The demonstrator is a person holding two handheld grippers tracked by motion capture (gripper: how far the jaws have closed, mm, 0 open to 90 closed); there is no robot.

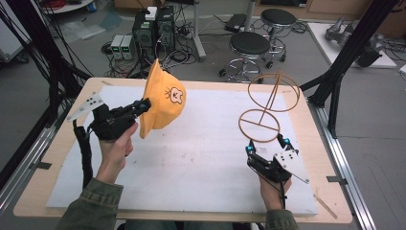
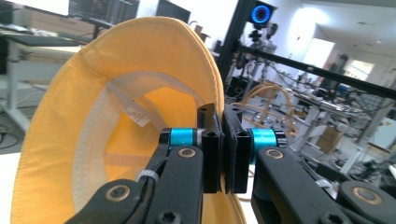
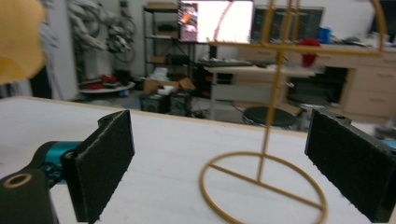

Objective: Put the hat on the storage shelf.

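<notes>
Yellow bucket hat (image 1: 165,98) hangs clamped by its brim in the left gripper (image 1: 143,104), while the right gripper (image 1: 266,144) gapes unclenched just short of the wire stand (image 1: 268,103).

Two black stools (image 1: 250,44) beyond the table (image 1: 316,143).

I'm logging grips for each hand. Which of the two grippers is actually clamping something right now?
The left gripper: its jaws are shut on the brim of the yellow hat, held above the table. The right gripper stands open before the wire stand.
</notes>
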